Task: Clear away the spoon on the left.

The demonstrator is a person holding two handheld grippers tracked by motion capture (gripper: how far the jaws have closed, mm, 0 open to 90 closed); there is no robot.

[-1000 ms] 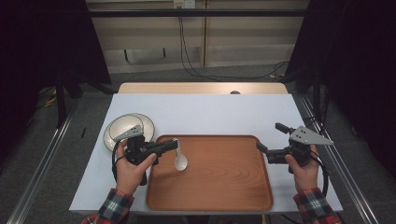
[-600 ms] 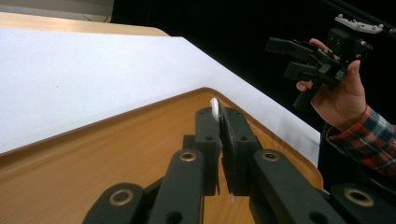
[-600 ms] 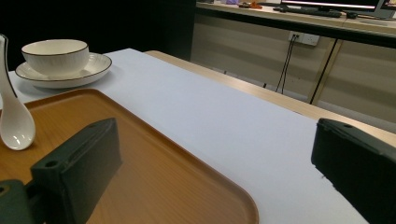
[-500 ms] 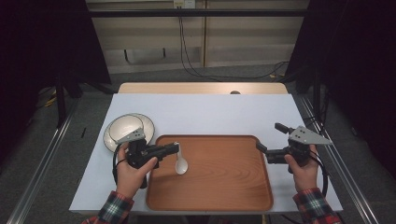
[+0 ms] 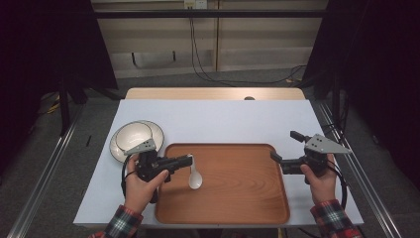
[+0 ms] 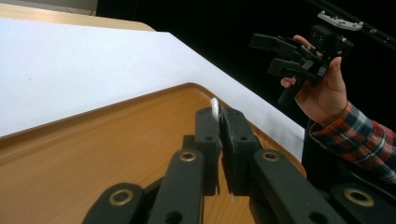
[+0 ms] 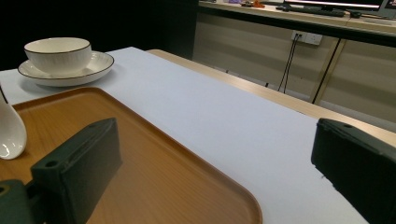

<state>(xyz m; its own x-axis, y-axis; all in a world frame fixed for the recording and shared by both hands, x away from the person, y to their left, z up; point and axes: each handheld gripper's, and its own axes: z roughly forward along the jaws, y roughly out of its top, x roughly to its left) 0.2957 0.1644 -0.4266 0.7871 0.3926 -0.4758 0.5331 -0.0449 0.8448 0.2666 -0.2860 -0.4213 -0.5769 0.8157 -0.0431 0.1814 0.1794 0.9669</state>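
Observation:
My left gripper (image 5: 188, 159) is shut on the handle of a white spoon (image 5: 194, 178). The spoon's bowl hangs down over the left part of the wooden tray (image 5: 237, 198). In the left gripper view the thin white spoon handle (image 6: 214, 108) sticks up between the closed jaws of the left gripper (image 6: 219, 116), above the tray (image 6: 93, 149). My right gripper (image 5: 283, 145) stands open at the tray's right edge with nothing between its fingers. In the right gripper view the open right gripper (image 7: 213, 135) frames the tray (image 7: 140, 158), with the spoon (image 7: 9, 135) at far left.
A white bowl (image 5: 134, 133) sits on a white plate (image 5: 119, 146) just left of the tray's far left corner, behind my left hand; the bowl (image 7: 58, 53) and plate (image 7: 70, 72) stand upright. A white sheet (image 5: 223, 119) covers the table.

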